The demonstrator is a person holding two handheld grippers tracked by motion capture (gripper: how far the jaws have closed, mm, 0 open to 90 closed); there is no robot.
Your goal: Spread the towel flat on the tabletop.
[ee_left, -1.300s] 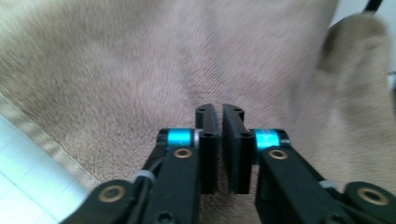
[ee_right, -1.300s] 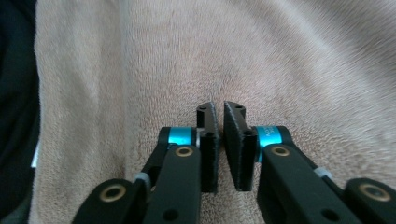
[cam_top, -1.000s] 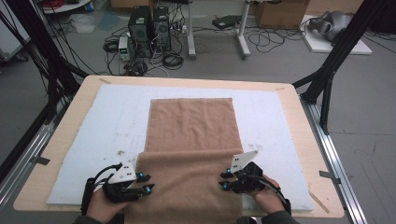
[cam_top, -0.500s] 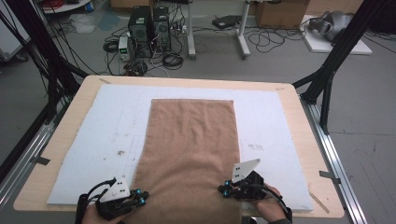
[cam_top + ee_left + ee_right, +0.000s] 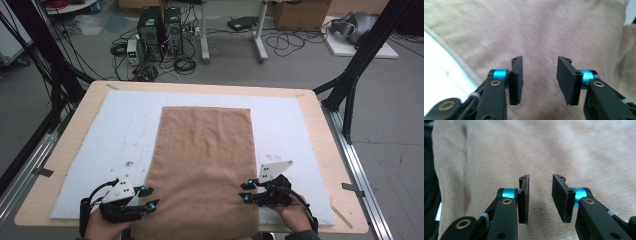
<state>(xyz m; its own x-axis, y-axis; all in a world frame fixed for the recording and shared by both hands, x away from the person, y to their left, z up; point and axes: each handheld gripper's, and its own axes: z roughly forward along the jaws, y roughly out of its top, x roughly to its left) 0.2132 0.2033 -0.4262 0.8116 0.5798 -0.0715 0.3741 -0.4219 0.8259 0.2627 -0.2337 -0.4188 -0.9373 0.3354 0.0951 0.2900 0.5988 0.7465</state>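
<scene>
Both grippers, left (image 5: 148, 198) and right (image 5: 245, 192), jaws just opening, half apart, holding nothing. Towel (image 5: 202, 165) flat on mat (image 5: 115, 130), near edge overhanging table. Risk: overhang drags towel off.

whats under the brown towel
The brown towel lies flat on a white mat covering the wooden table. Whatever sits beneath the cloth itself is covered and cannot be seen.
</scene>
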